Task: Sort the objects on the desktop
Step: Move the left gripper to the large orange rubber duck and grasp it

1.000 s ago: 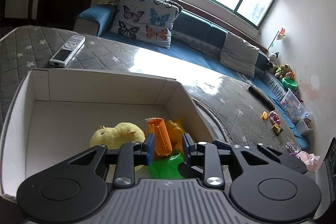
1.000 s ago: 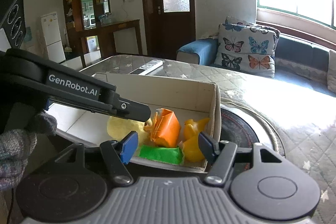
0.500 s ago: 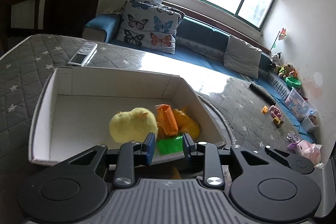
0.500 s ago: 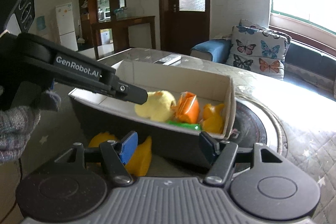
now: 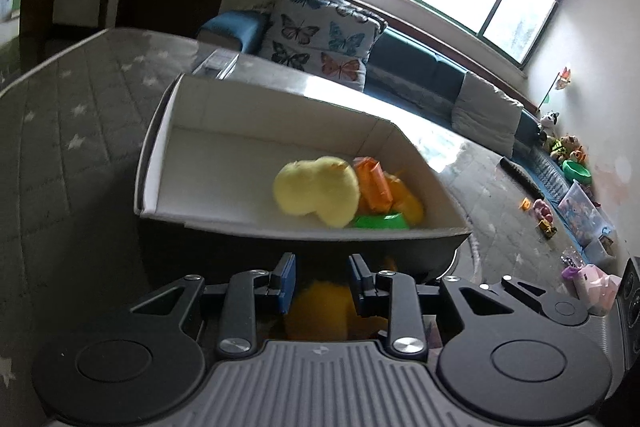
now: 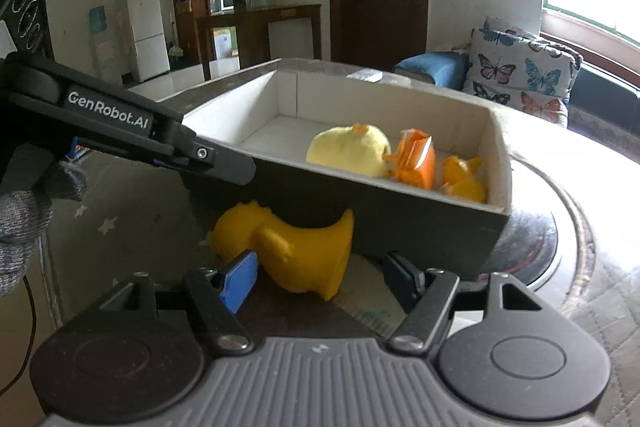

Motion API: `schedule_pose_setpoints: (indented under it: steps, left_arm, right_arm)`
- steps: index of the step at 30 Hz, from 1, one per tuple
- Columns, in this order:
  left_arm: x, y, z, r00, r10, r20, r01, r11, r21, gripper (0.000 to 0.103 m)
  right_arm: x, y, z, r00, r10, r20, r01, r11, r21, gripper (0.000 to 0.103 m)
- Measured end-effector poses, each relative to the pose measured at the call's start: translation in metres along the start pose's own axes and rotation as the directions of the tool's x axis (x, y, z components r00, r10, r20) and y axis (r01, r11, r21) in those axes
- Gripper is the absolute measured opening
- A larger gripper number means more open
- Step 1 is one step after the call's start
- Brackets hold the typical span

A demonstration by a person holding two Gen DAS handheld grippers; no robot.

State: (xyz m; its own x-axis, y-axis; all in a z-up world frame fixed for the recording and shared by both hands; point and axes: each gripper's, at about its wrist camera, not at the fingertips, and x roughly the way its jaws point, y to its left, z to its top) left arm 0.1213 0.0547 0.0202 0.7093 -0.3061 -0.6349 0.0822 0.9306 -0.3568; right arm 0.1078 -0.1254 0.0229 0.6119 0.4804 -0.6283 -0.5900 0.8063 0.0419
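Just in front of the white-lined cardboard box (image 6: 496, 147), a yellow plastic duck (image 6: 296, 251) lies on the table. Inside the box sit 1 fluffy yellow chick (image 5: 316, 189), an orange packet (image 5: 372, 183) and a green piece (image 5: 380, 221). Right gripper (image 6: 320, 277) gapes wide around the duck, untouching; left gripper (image 5: 322, 281) stands narrowly parted, empty.

I hold my left gripper (image 5: 322, 283) low and level, its 2 blue-padded fingers (image 5: 286, 281) parted by a narrow gap. My right gripper (image 6: 320, 277) sits to its right, jaws spread wide. My gloved left hand (image 6: 22, 223) grips the left tool's handle at the near left.
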Motion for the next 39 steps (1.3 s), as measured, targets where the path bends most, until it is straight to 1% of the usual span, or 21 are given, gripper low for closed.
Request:
schedule_pose_setpoints:
  steps: [8, 12, 15, 26, 30, 35, 37, 39]
  left_arm:
    - [0.015, 0.013, -0.006, 0.999, -0.023, -0.045, 0.021, 0.999, -0.05, 0.032]
    - [0.017, 0.014, -0.008, 0.998, -0.042, -0.053, 0.039, 0.997, -0.059, 0.032]
    - [0.018, 0.014, -0.009, 0.997, -0.057, -0.059, 0.053, 0.996, -0.065, 0.033]
    - [0.011, 0.001, -0.02, 0.991, -0.092, -0.1, 0.089, 0.995, -0.033, 0.032]
    - [0.009, -0.005, -0.026, 0.982, -0.137, -0.134, 0.132, 0.99, -0.045, 0.032]
    - [0.007, -0.018, -0.033, 0.972, -0.171, -0.163, 0.17, 0.985, -0.015, 0.032]
    - [0.007, -0.021, -0.033, 0.971, -0.169, -0.166, 0.171, 0.985, -0.004, 0.032]
    - [0.007, -0.019, -0.03, 0.975, -0.161, -0.155, 0.162, 0.987, -0.004, 0.032]
  right_arm:
    - [0.01, 0.0, -0.004, 1.0, 0.0, -0.028, 0.0, 1.0, 0.014, 0.069]
    - [0.011, -0.002, -0.006, 0.999, 0.004, -0.033, -0.003, 1.0, 0.02, 0.065]
    - [0.009, -0.002, -0.007, 0.999, 0.007, -0.034, -0.006, 1.0, 0.016, 0.064]
    - [0.003, -0.009, -0.012, 0.999, -0.03, -0.037, 0.03, 1.0, 0.006, 0.064]
    - [-0.005, -0.012, -0.015, 0.998, -0.044, -0.037, 0.045, 0.999, 0.015, 0.064]
    - [-0.014, -0.017, -0.019, 0.997, -0.061, -0.039, 0.061, 0.998, 0.017, 0.064]
    - [-0.016, -0.019, -0.02, 0.997, -0.062, -0.04, 0.063, 0.998, 0.023, 0.064]
    - [-0.018, -0.022, -0.022, 0.997, -0.058, -0.04, 0.06, 0.998, 0.031, 0.064]
